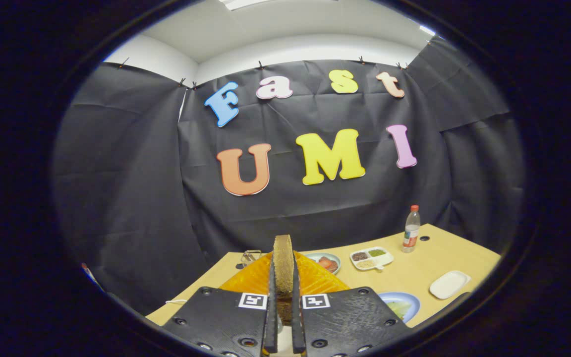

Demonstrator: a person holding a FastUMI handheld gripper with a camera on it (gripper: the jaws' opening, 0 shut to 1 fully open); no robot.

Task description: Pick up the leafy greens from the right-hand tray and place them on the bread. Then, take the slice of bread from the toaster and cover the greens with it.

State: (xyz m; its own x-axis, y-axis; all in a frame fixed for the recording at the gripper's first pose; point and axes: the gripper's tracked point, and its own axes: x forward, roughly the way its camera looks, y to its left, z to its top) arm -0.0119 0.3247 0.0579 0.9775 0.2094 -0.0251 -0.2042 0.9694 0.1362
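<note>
- The slice of bread (283, 270) is held upright and edge-on between the two fingers (270, 317) of the gripper (282, 297), which are closed narrowly on it, one pressed against each flat face.
- Only the slice's thin edge is seen: a brown, rough, porous crust, rising above the fingertips toward 12 o'clock.
- Directly behind the slice, an orange ribbed surface (315, 277) is spread out to both sides; what it is cannot be told.
- The wooden table (414, 277) is seen to run from the gripper toward 2 o'clock, and its far edge is met by the black cloth wall (132, 198).
- Bare tabletop is left open at 2 to 3 o'clock, between the dishes.
- At 1 o'clock, just beyond the orange surface, a plate with red pieces (326, 262) is set; beside it, a white divided tray (371, 258) with small dark, green and pale fillings.
- Farther off at 2 o'clock, a clear bottle with a red cap (411, 230) is stood upright near the table's far edge.
- At 3 o'clock, a blue plate with leafy greens (400, 306) is partly hidden by the gripper's right side; a small empty white tray (448, 284) lies beyond it, near the table's right edge.
- Above the gripper, open room is left up to the cloth wall.
</note>
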